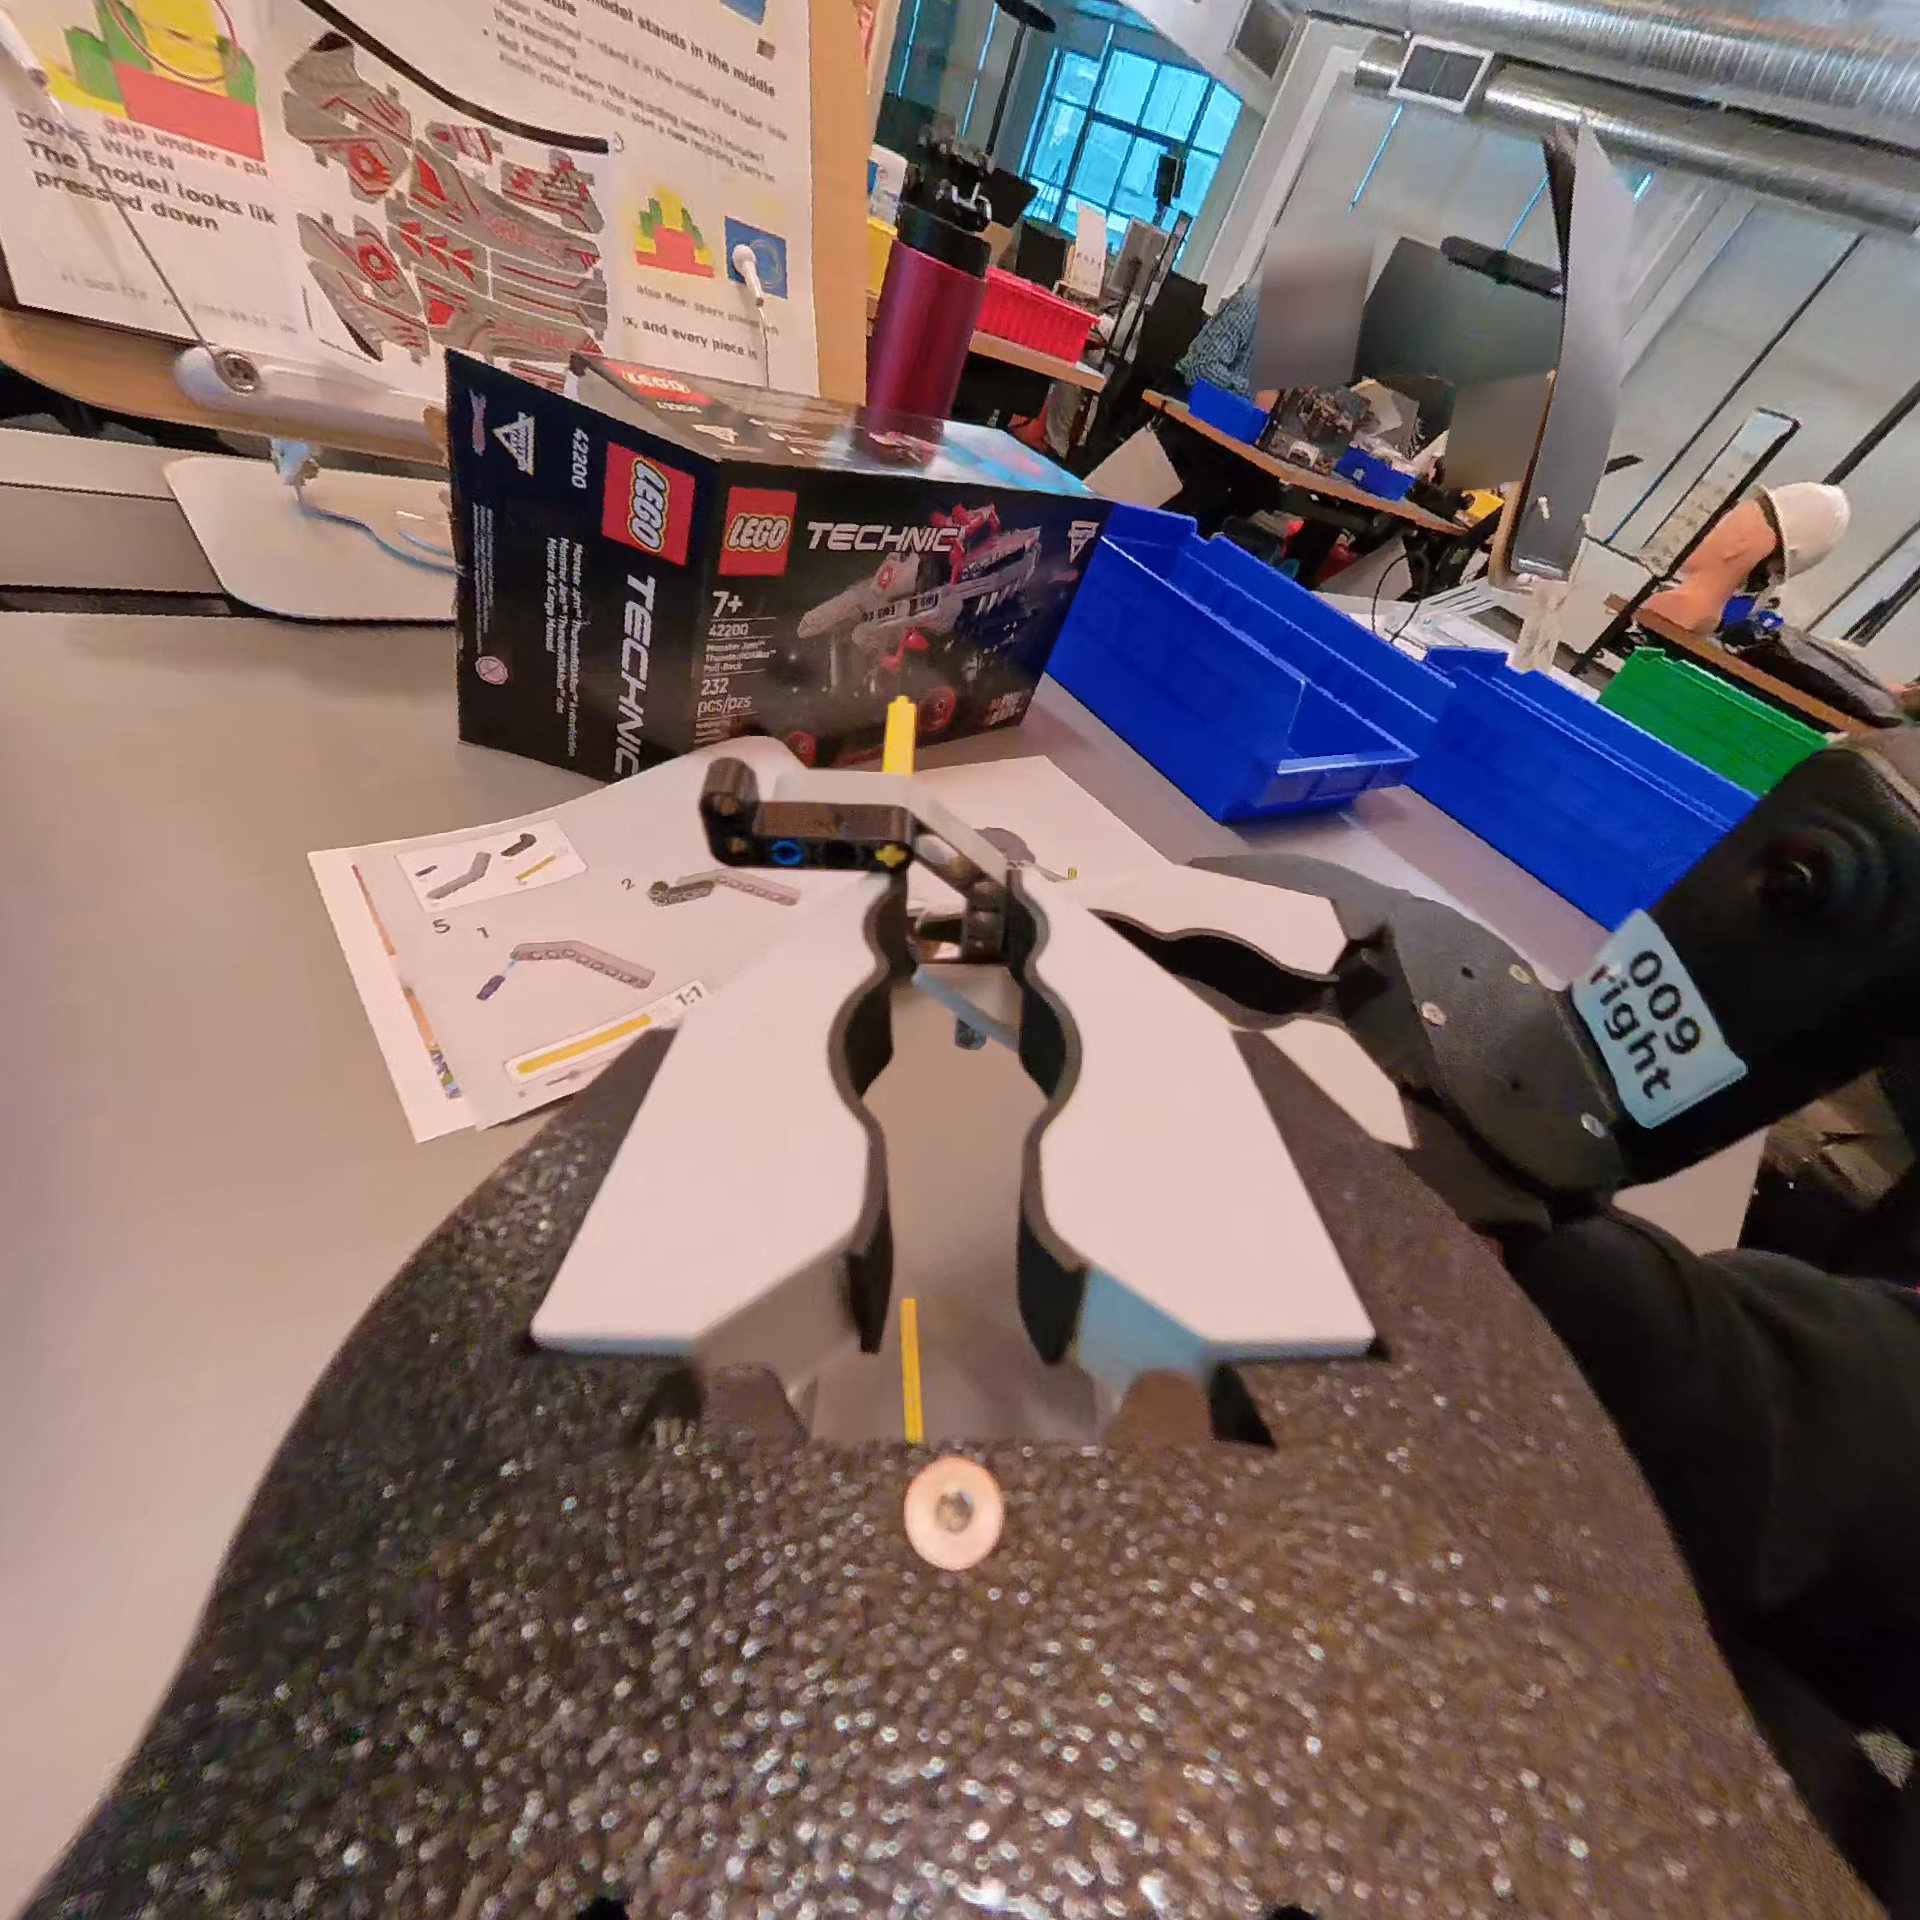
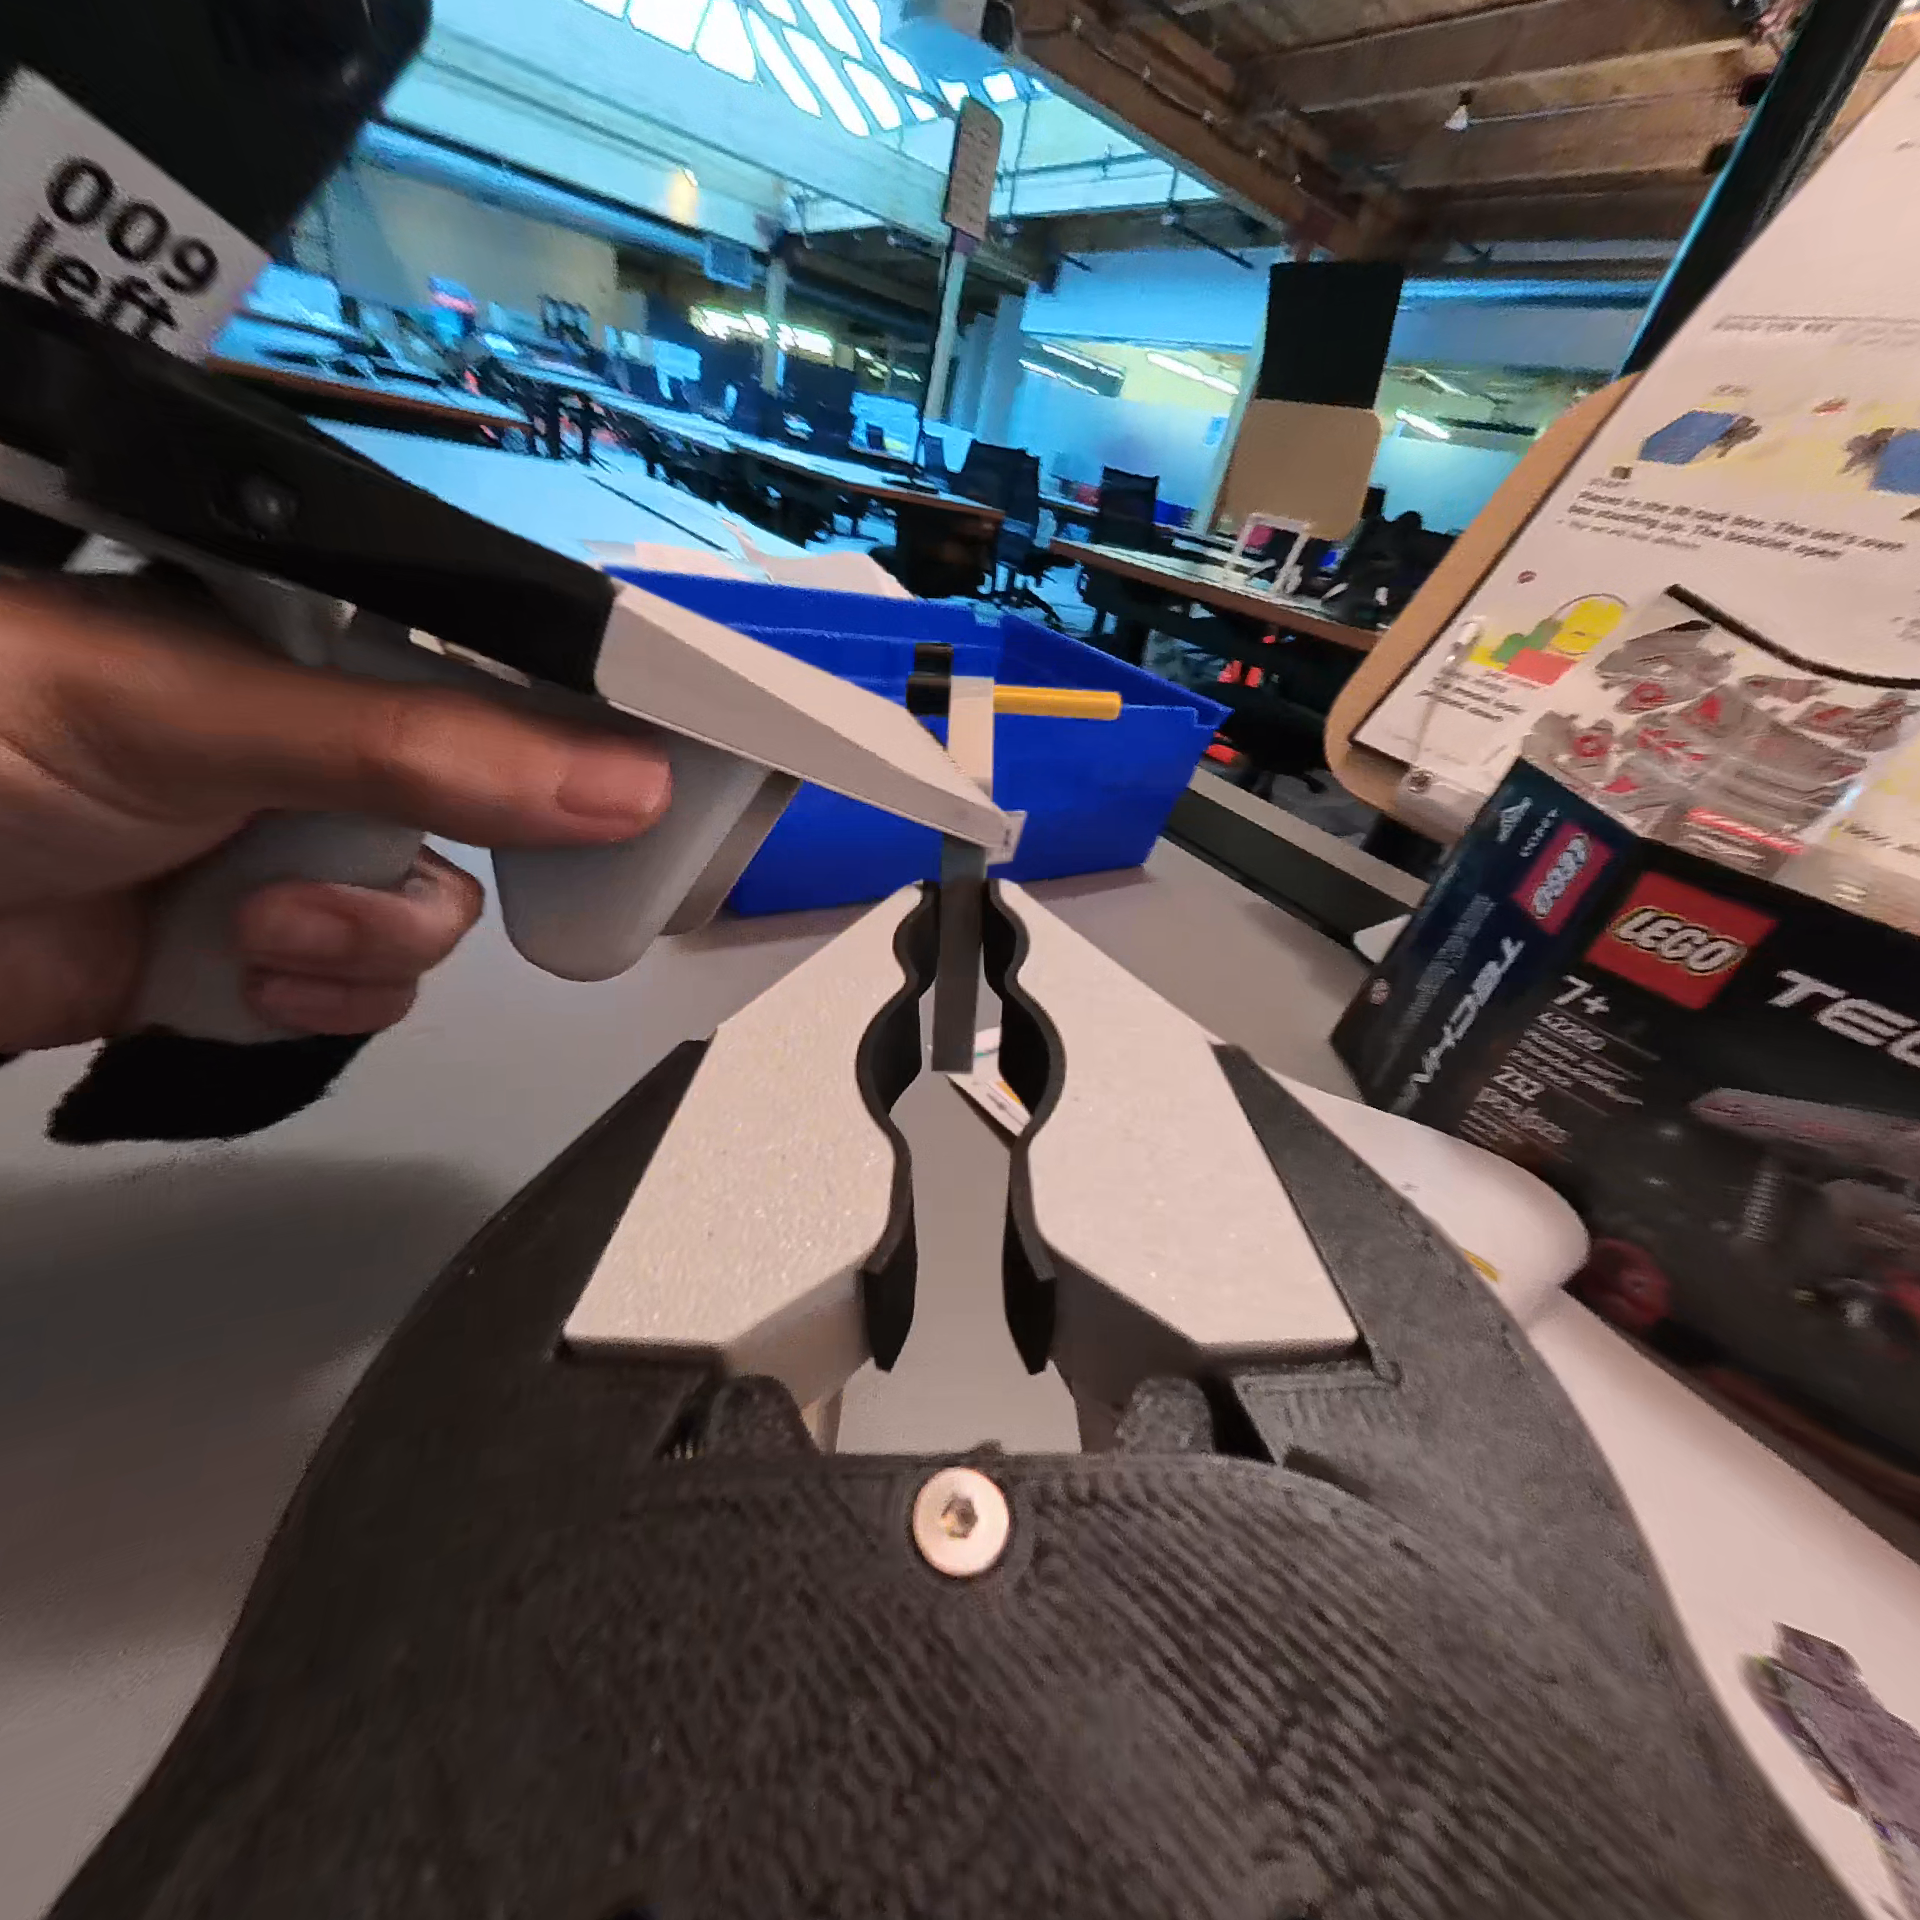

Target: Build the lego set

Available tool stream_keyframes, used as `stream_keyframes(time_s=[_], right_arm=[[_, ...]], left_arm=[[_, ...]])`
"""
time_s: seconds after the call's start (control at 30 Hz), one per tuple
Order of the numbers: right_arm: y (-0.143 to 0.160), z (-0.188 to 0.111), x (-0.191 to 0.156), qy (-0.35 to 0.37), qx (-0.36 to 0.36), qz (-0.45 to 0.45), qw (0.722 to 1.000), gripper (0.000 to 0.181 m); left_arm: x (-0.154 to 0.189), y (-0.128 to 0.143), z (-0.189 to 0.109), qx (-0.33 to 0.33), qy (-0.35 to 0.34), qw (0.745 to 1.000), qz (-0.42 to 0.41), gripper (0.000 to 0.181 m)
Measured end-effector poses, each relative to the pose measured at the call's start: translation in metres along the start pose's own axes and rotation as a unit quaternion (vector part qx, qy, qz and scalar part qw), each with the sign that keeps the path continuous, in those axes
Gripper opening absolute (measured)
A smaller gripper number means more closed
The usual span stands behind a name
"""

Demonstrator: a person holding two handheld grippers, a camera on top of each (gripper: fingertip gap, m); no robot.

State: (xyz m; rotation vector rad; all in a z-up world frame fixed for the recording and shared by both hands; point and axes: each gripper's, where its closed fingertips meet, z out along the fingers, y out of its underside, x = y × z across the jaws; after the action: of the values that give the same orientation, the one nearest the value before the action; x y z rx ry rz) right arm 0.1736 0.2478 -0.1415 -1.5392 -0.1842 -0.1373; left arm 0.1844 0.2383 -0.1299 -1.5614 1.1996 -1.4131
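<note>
A small Lego assembly is held in the air between both grippers. It has a black beam [image 1: 810, 826] with a blue pin, a yellow axle [image 1: 900, 732] sticking out of it, and a grey beam [image 1: 971, 852]. My left gripper [image 1: 951, 904] is shut on the assembly near its middle. My right gripper [image 2: 956, 935] is shut on the lower end of the grey beam [image 2: 956, 997]. In the right wrist view the yellow axle [image 2: 1060, 704] points right, above the left gripper [image 2: 1000, 831]. The right gripper [image 1: 1101, 920] comes in from the right in the left wrist view.
The Lego box [image 1: 727, 582] stands behind the assembly and also shows in the right wrist view [image 2: 1662, 987]. An instruction sheet [image 1: 499, 966] lies on the grey table [image 1: 156, 935]. Blue bins [image 1: 1226, 665] and a green bin [image 1: 1714, 717] sit to the right. A poster board [image 1: 416, 187] and a red bottle [image 1: 925, 312] stand behind. The grippers are tip to tip, or close to it.
</note>
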Motion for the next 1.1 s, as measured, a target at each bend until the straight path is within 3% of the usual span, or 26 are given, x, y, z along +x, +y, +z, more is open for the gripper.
stream_keyframes(time_s=[0.17, 0.3, 0.47, 0.57, 0.63, 0.8, 0.93, 1.1], right_arm=[[-0.002, -0.003, 0.003, -0.008, 0.005, -0.009, 1.000, 0.007], [-0.012, -0.010, -0.009, -0.121, 0.031, 0.105, 0.987, 0.015], [-0.014, -0.023, -0.027, -0.286, 0.022, 0.269, 0.920, 0.027], [-0.024, -0.032, -0.044, -0.343, 0.033, 0.262, 0.901, 0.020], [-0.021, -0.031, -0.048, -0.336, 0.028, 0.231, 0.913, 0.011], [-0.019, -0.033, -0.054, -0.341, 0.010, 0.182, 0.922, 0.006], [-0.020, -0.034, -0.050, -0.335, 0.014, 0.174, 0.926, 0.006], [-0.017, -0.034, -0.050, -0.331, 0.007, 0.159, 0.930, 0.006]], left_arm=[[0.008, -0.003, 0.006, 0.006, 0.023, 0.999, 0.038, 0.009], [0.026, -0.006, 0.000, -0.009, 0.130, 0.988, 0.086, 0.006], [0.054, -0.013, -0.021, -0.019, 0.293, 0.951, 0.097, 0.007], [0.065, -0.008, -0.027, -0.036, 0.363, 0.926, 0.093, 0.006], [0.070, -0.004, -0.030, -0.042, 0.392, 0.914, 0.092, 0.007], [0.064, -0.003, -0.027, -0.051, 0.378, 0.919, 0.100, 0.007], [0.058, -0.014, -0.027, -0.059, 0.340, 0.932, 0.108, 0.022], [0.058, 0.000, -0.022, -0.143, 0.305, 0.933, 0.124, 0.029]])
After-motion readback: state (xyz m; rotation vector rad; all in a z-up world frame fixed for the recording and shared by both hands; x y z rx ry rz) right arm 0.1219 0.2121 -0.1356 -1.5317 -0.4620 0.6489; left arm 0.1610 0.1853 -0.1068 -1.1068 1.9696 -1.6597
